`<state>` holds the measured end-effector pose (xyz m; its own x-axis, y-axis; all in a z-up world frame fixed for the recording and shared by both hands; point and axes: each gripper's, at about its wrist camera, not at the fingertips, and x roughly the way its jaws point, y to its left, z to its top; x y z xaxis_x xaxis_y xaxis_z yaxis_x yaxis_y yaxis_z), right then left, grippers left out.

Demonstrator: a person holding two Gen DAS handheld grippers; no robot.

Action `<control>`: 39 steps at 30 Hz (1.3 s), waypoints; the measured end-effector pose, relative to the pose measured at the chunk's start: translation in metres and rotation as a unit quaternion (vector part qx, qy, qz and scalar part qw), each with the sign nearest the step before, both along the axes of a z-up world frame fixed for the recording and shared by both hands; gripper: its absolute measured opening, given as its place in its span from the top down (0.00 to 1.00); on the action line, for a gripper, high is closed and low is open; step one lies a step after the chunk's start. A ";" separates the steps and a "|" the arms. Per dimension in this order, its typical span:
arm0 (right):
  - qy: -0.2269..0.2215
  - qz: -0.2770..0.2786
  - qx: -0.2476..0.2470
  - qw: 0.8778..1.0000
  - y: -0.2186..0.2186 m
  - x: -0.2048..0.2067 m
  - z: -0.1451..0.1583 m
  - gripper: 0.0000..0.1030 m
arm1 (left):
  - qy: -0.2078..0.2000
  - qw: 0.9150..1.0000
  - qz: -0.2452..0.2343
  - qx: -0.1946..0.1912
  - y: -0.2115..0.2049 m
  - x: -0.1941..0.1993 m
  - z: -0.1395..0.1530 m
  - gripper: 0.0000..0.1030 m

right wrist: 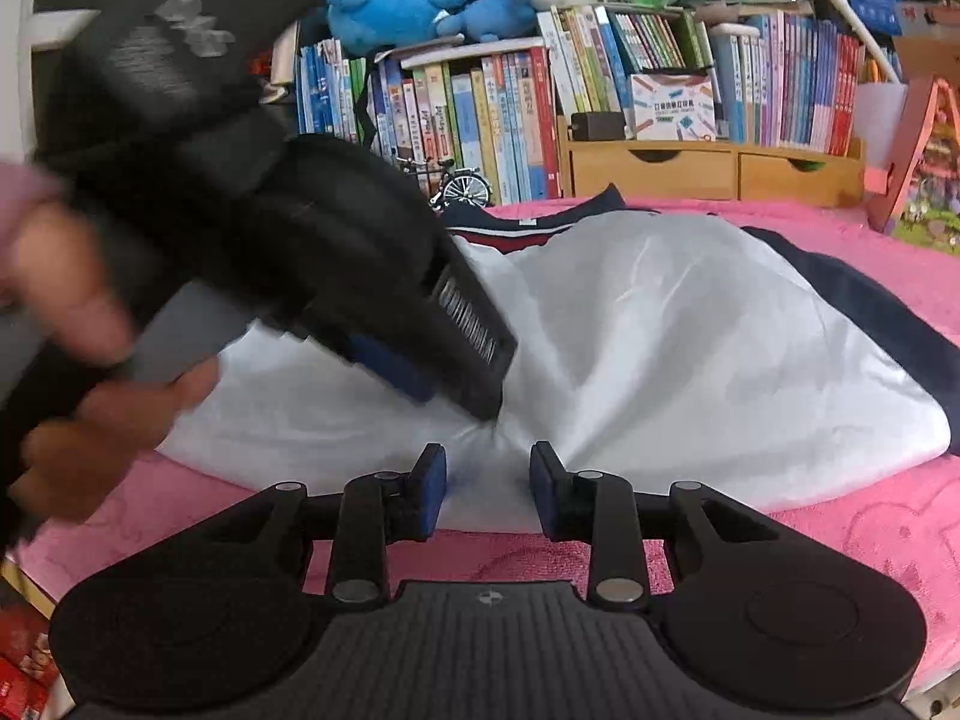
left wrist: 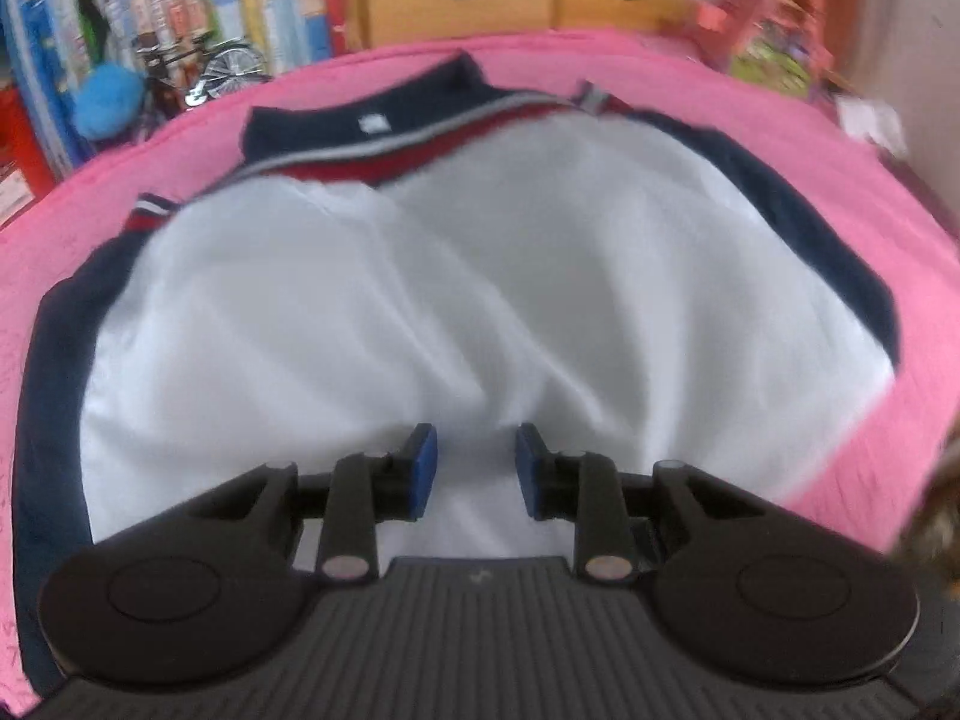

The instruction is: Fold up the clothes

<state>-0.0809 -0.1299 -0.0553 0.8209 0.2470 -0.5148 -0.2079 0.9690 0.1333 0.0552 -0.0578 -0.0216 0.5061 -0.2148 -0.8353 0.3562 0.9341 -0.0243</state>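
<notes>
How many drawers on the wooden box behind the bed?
2. The left light wooden drawer with a notch pull and the right light wooden drawer sit side by side in the wooden drawer box under the books; more could be hidden beyond the frame.

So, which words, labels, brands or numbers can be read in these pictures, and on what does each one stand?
No text can be read with certainty.
On the book spines: printed characters, too small to read.
On the white box on the shelf: a printed title line, too blurred to read.
On the collar label of the jacket: blurred, unreadable.
</notes>
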 end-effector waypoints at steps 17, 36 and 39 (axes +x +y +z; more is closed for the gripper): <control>-0.053 0.022 -0.026 0.998 0.007 -0.017 -0.011 0.69 | -0.059 0.993 0.092 0.053 -0.017 0.135 -0.002 0.95; -0.062 0.024 -0.015 0.998 0.003 -0.018 -0.012 0.67 | 0.023 0.999 0.023 -0.005 -0.016 0.017 -0.003 0.77; -0.067 0.025 -0.016 0.997 0.003 -0.019 -0.013 0.67 | 0.005 0.999 0.045 -0.002 -0.017 0.059 -0.004 0.75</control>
<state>-0.0998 -0.1268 -0.0685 0.8700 0.2746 -0.4095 -0.2704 0.9603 0.0694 0.1138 -0.0746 -0.0260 0.5159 -0.1727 -0.8390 0.2704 0.9622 -0.0317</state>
